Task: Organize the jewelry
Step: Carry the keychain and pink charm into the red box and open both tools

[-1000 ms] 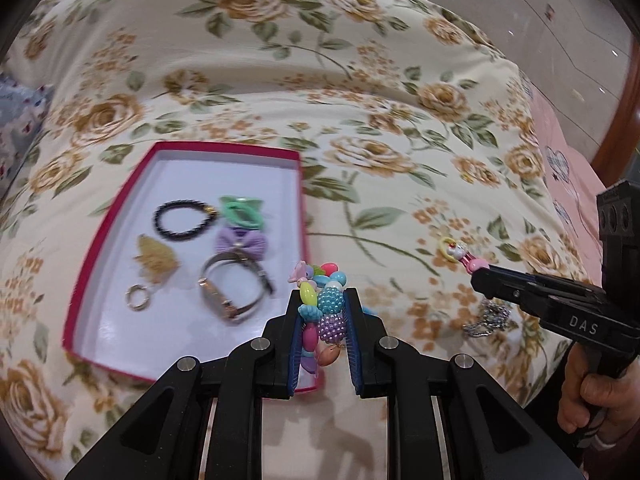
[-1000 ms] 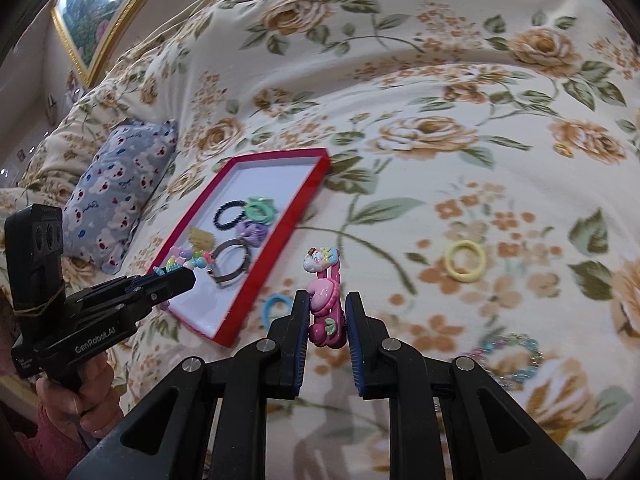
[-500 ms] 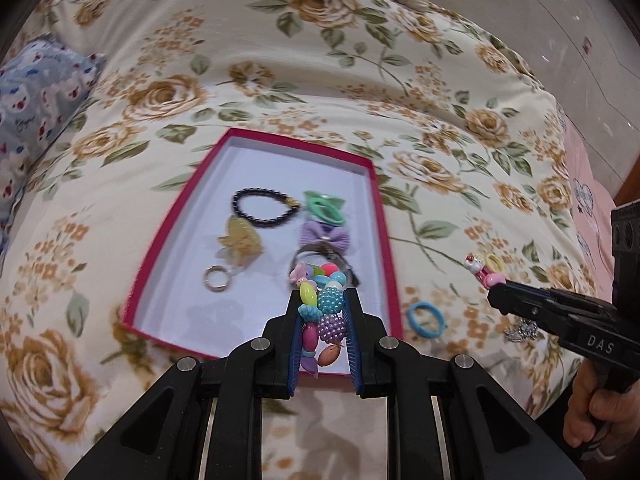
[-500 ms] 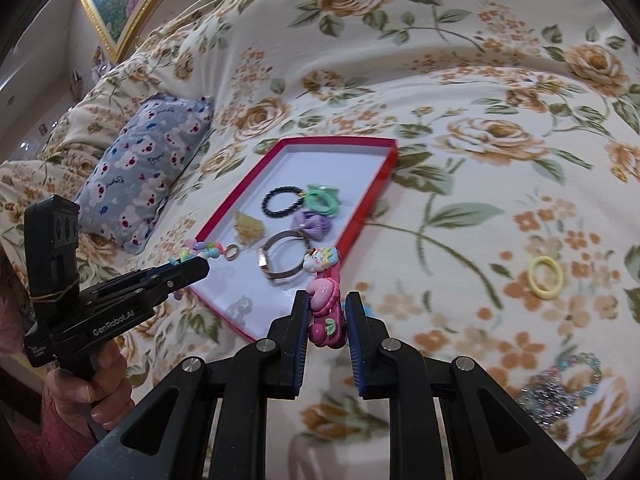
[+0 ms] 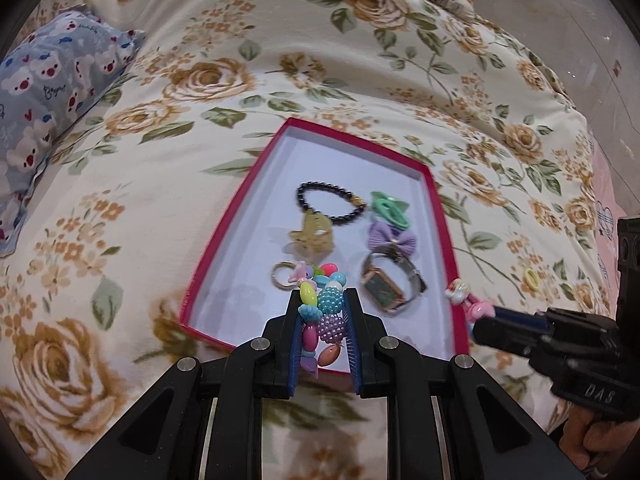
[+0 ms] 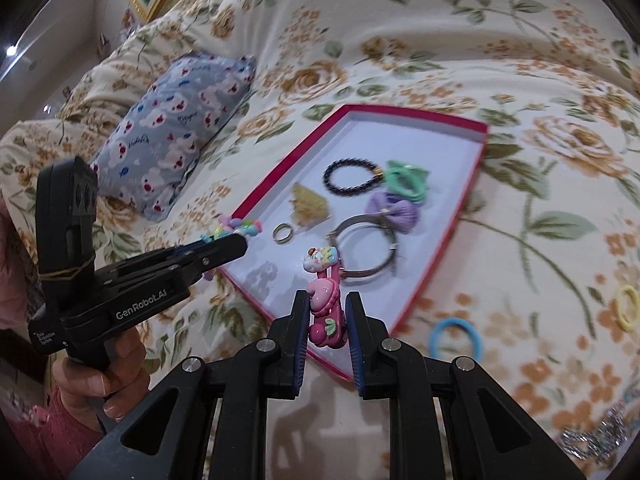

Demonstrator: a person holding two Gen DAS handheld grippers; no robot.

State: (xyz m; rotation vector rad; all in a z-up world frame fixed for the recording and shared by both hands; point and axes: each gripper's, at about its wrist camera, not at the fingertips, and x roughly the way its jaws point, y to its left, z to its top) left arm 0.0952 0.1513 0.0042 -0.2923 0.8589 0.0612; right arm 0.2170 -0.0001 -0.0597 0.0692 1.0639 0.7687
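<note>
- Both jaws are clenched on loads; left gripper [image 5: 324, 316] grasps a multicoloured plastic bead bracelet [image 5: 320, 308] above the red-rimmed white tray's [image 5: 224, 220] 6 o'clock edge
- Tray already holds, by my count, six pieces: black bead bracelet [image 5: 332, 204], metal watch [image 5: 390, 286]
- Right gripper [image 6: 327, 316] pinches a pink cartoon hair clip [image 6: 325, 304] near the tray's 5 o'clock corner
- Left on the floral quilt [image 6: 540, 240] at 3 o'clock: blue hair tie [image 6: 454, 338]; yellow hair tie [image 6: 627, 306]

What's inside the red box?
The shallow red box holds a black bead bracelet, green hair tie, purple bow, watch, gold charm and ring. The left gripper hides its near edge.
</note>
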